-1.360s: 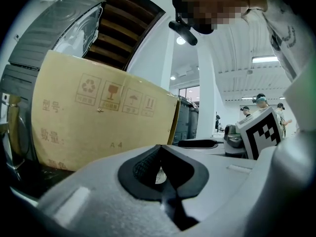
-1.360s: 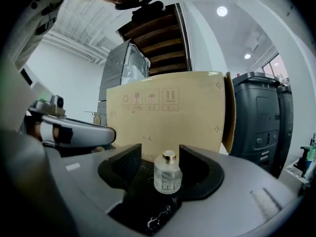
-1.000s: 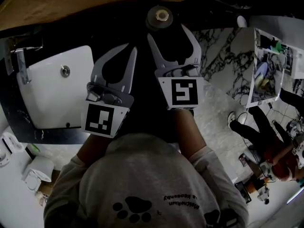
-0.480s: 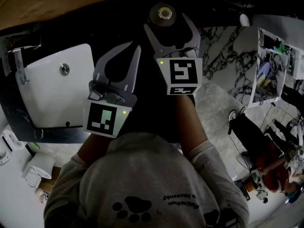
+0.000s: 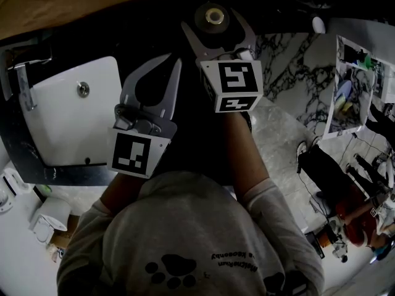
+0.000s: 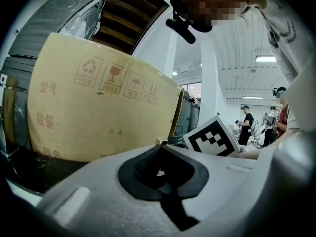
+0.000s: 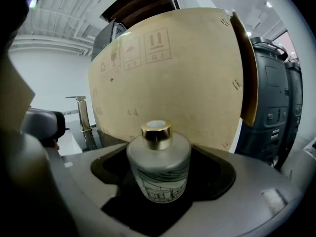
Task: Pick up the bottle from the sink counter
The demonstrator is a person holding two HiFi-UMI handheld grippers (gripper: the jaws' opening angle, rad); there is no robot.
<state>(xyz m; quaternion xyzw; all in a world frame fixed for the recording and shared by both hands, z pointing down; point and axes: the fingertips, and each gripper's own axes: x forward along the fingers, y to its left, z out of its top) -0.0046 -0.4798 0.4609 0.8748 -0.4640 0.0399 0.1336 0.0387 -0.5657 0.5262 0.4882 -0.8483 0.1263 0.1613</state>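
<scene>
A squat frosted-glass bottle [image 5: 213, 18] with a gold collar stands on the dark counter at the top middle of the head view. My right gripper [image 5: 212, 24] is open wide, one finger on each side of the bottle and not pressing it. The right gripper view shows the bottle [image 7: 159, 168] upright between the jaws of my right gripper [image 7: 160, 154], with a dark gap on either side. My left gripper [image 5: 173, 60] hangs to the left of it over the dark counter, shut and holding nothing. In the left gripper view my left gripper [image 6: 160, 171] shows closed pads.
A white sink basin [image 5: 74, 113] with a faucet [image 5: 24, 85] lies to the left. A large cardboard box [image 7: 173, 73] stands right behind the bottle. Marble counter [image 5: 287, 66] runs to the right. People stand in the room beyond.
My right gripper has moved forward, so its fingers now flank the bottle, and its jaws have spread wider. The left gripper has hardly moved.
</scene>
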